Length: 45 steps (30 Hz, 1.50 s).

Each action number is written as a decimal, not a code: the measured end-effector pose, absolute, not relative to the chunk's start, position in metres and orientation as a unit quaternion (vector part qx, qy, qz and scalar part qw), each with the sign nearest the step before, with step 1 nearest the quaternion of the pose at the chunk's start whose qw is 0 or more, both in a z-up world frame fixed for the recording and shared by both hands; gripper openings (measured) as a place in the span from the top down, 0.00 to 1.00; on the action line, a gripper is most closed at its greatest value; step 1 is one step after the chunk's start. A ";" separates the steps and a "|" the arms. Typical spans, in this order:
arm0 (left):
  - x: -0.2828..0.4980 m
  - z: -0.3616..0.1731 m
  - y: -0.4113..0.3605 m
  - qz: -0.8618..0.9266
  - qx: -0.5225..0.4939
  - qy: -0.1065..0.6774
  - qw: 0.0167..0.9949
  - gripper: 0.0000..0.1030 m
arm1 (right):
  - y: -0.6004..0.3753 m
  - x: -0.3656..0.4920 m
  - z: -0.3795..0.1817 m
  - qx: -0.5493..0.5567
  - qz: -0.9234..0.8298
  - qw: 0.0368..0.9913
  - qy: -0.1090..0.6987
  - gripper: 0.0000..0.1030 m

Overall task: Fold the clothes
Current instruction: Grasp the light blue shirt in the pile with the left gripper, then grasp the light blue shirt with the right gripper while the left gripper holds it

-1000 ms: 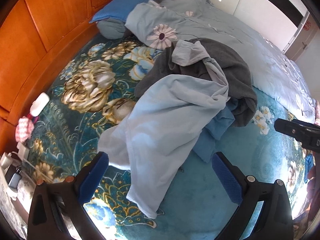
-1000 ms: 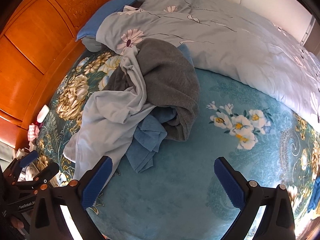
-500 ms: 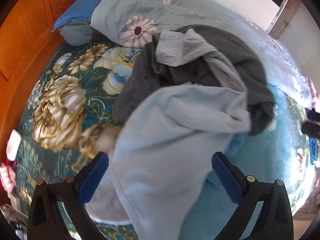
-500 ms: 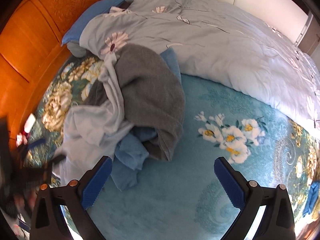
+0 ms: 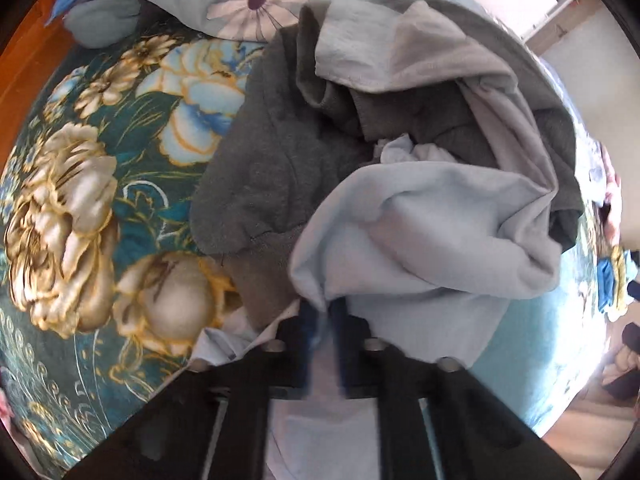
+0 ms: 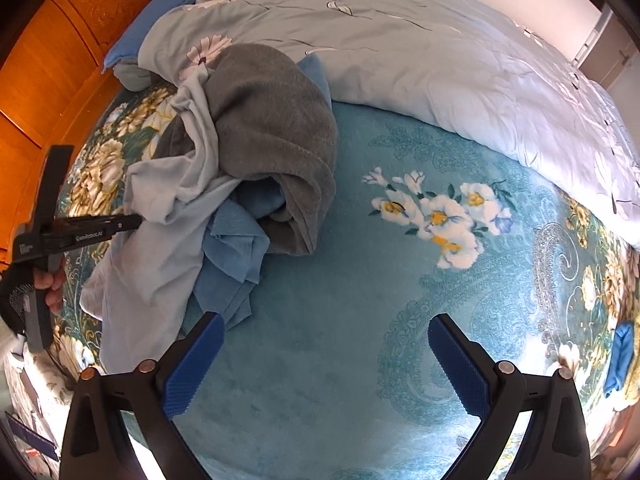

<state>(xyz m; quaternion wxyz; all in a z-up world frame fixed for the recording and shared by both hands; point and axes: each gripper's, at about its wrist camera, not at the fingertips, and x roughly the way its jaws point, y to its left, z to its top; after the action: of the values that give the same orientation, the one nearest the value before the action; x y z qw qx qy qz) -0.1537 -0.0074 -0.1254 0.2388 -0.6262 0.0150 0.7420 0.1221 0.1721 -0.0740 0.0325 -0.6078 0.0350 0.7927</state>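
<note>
Left gripper (image 5: pixel 322 314) clenches a fold of the pale blue garment (image 5: pixel 424 240) near the bed's (image 6: pixel 320 380) headboard edge; right gripper (image 6: pixel 326 360) hangs released above bare blanket.

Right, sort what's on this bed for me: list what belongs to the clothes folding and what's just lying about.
Part of the job:
- pale blue garment, pinched by the left gripper
- grey garment
- darker blue garment
- right gripper, open over the bare blanket

Just lying about:
- floral teal blanket
- pale flowered duvet
- blue pillow
- wooden headboard
</note>
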 end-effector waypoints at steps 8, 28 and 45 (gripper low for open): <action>-0.146 -0.046 -0.050 0.802 -0.550 -0.107 0.209 0.97 | 0.163 0.121 -0.058 -0.592 0.803 0.042 0.049 0.00; -0.167 0.167 -0.059 0.897 -0.336 -0.079 0.276 0.99 | 0.163 0.150 -0.002 -0.531 0.840 0.065 0.089 0.00; -0.176 0.118 -0.054 0.875 -0.411 -0.035 0.253 0.97 | 0.184 0.159 0.008 -0.522 0.845 0.067 0.095 0.00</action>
<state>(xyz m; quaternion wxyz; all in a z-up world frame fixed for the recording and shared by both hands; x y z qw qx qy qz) -0.1759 -0.0537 0.1181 0.2529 -0.4106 -0.0351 0.8753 0.1593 0.1837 0.0078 0.0672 -0.5221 0.0952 0.8449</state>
